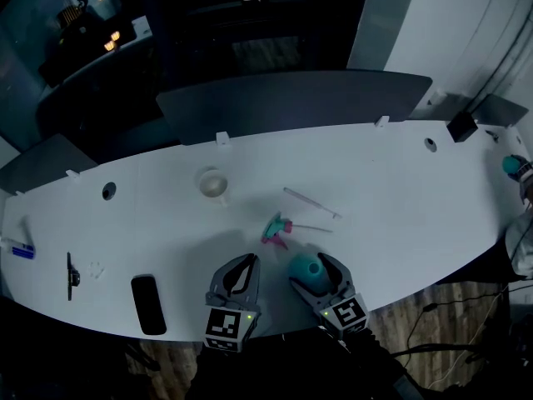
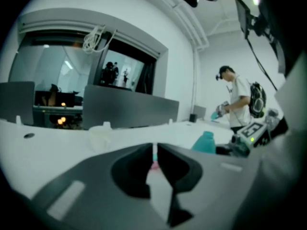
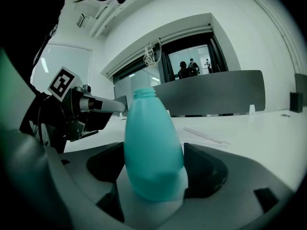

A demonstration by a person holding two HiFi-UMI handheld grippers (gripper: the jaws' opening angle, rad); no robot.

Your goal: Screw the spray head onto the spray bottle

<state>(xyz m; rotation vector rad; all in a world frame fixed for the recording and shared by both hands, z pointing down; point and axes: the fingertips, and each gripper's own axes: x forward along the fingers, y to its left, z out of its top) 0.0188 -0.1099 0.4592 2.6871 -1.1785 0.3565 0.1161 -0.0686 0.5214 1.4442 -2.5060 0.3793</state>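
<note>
At the near edge of the white desk (image 1: 400,165), the left hand-held gripper (image 1: 243,265) has its jaws all but together with nothing between them. It points at the spray head (image 1: 277,227), which lies on its side just beyond, apart from both tools. To the right, the right hand-held gripper (image 1: 315,270) is clamped on the teal bottle (image 1: 305,267), which is upright with a bare neck. Fetching the head looks to be the step in hand. The next move likely calls for the left jaws to open wide enough for the head, then carry it over the neck. Only the head view shows where the head lies — the left gripper view catches just a pink-and-teal sliver through the slit. The right gripper view alone shows the bottle's open mouth.
</note>
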